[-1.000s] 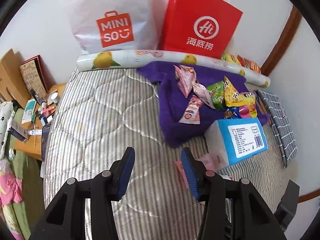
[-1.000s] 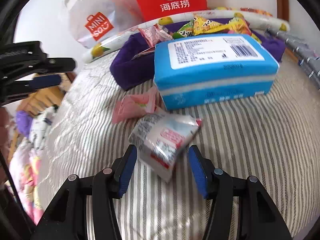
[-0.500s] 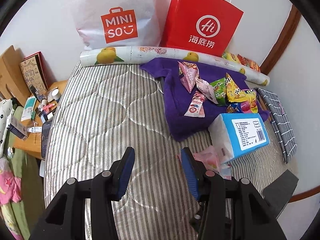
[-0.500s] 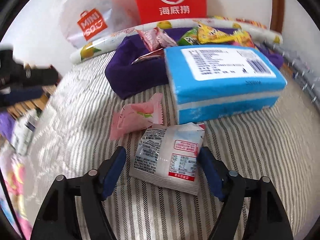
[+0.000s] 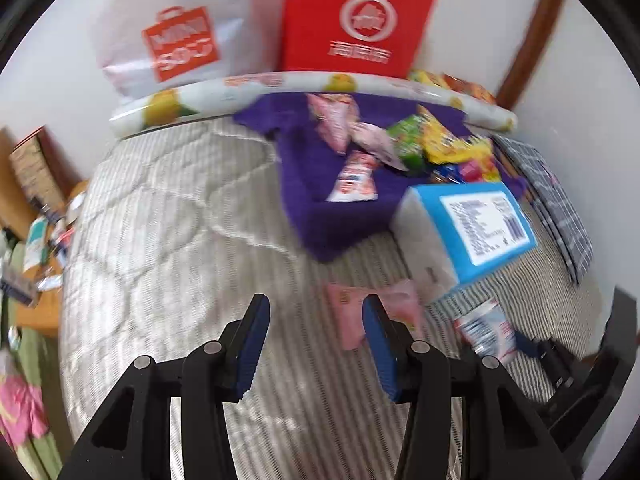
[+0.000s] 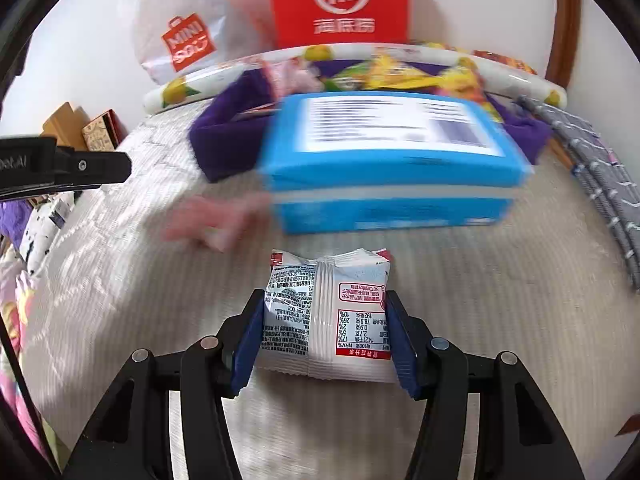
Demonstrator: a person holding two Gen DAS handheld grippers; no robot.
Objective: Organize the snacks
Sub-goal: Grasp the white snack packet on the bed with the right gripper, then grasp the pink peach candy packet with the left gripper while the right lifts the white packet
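Observation:
My right gripper is shut on a white snack packet with red and black print, held just above the striped bed. The packet also shows in the left wrist view. A pink snack packet lies on the bed beside the right finger of my left gripper, which is open and empty. It shows blurred in the right wrist view. More snacks lie in a pile on a purple cloth at the back.
A blue tissue pack lies just beyond the held packet. A white Miniso bag, a red paper bag and a printed roll stand along the wall. A checked cloth lies at right. A cluttered wooden stand is left of the bed.
My right gripper has closed its fingers onto the white packet and lifted it slightly. My left gripper has moved forward and down, toward the pink packet.

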